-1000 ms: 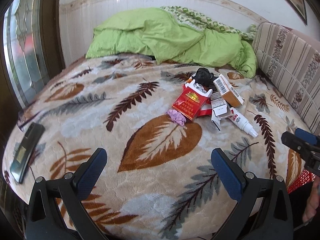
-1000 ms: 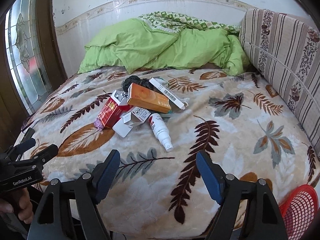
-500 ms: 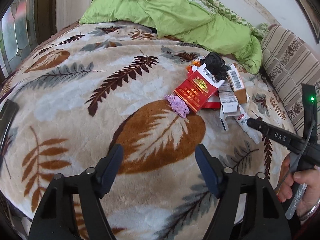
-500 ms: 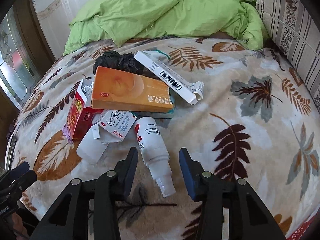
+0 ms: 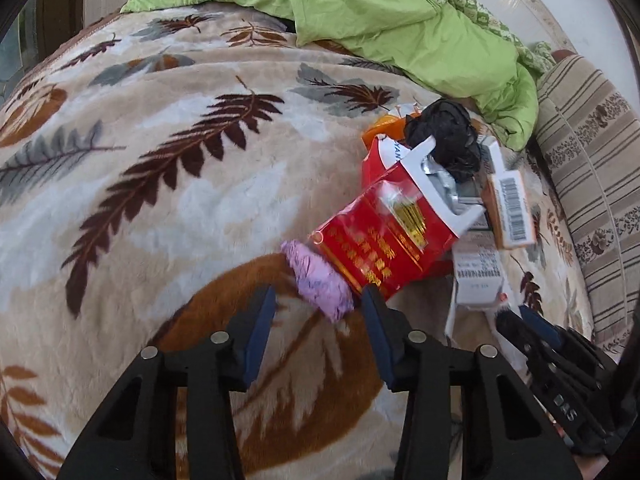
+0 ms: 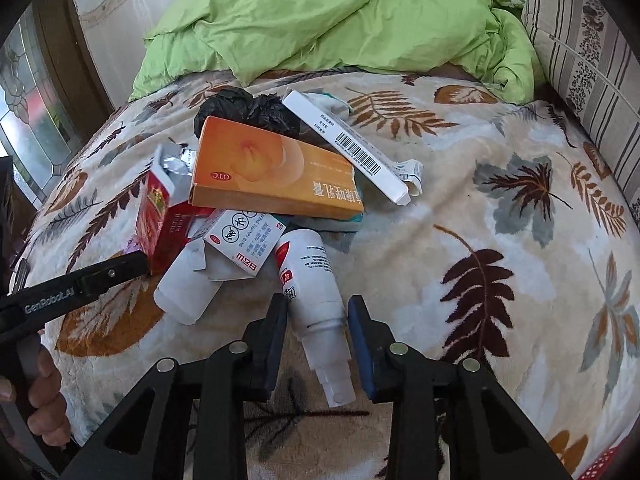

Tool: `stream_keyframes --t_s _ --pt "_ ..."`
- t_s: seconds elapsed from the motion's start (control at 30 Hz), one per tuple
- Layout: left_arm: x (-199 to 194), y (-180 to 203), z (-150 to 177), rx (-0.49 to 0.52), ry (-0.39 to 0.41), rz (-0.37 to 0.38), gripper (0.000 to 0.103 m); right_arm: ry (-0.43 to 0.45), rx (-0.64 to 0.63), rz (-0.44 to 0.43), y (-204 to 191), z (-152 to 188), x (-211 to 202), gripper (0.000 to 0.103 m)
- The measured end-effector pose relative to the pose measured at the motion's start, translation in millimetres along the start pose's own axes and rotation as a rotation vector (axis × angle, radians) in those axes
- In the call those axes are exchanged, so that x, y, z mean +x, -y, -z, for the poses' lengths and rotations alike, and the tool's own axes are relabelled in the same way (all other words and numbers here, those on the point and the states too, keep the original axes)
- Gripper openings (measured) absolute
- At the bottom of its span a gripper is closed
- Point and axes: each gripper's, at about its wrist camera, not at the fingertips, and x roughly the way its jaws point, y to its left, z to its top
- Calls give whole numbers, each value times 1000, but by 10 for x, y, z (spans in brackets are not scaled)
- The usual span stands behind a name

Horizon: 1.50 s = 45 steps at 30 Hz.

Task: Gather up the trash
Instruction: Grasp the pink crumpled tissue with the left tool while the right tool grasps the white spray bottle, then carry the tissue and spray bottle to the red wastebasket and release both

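Note:
A pile of trash lies on the leaf-patterned blanket (image 5: 168, 208): a red cigarette pack (image 5: 384, 240), a purple wad (image 5: 320, 284), a black bag (image 5: 444, 140), an orange box (image 6: 272, 176), a long white box (image 6: 352, 148) and a white spray bottle (image 6: 316, 300). My left gripper (image 5: 318, 312) is open, its jaws either side of the purple wad's near end. My right gripper (image 6: 318, 316) is open, its jaws astride the spray bottle, not clamped. The left gripper (image 6: 108, 276) also shows in the right wrist view, beside the red pack (image 6: 160, 220).
A green duvet (image 6: 320, 24) is heaped at the head of the bed. A striped cushion (image 6: 588, 52) lines the right side. A small white box (image 6: 244, 244) and torn white packaging (image 6: 184, 292) lie in the pile. A red basket's rim (image 6: 600, 464) shows at bottom right.
Both grippers have moved forward and down to the pile. The left now brackets the purple wad; the right now straddles the spray bottle with narrower jaws.

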Motion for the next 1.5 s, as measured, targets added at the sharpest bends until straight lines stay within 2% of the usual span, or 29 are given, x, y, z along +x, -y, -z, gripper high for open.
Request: stream_keyframes --t_s 0.13,0.43,0.6,0.83,0.93,1.03,1.13,1.17,1.3,1.5 --pt "33 -7 -16 13 13 -31 26 -8 13 6 15 -13 22 33" --pt "-210 -99 193 11 23 28 25 20 13 -19 9 45 -91 33" --pt "-305 -61 223 43 60 10 25 42 12 -42 22 71 -184 33" --pt "-270 29 232 75 52 14 26 -30 49 -73 73 90 -92 33" --pt "-277 58 248 90 57 14 26 -36 58 -65 80 78 -64 34" --pt "-283 71 251 103 62 12 26 -39 59 -58 68 58 -25 40" --pt "-296 79 263 112 67 12 26 -49 42 -51 25 66 15 38" --pt "-303 84 267 116 70 11 25 -47 32 -43 14 72 15 34" --pt "-350 107 281 129 88 13 26 -12 0 -23 -32 90 -66 34" --pt "-451 225 325 157 119 31 26 25 44 -26 27 163 -307 34"
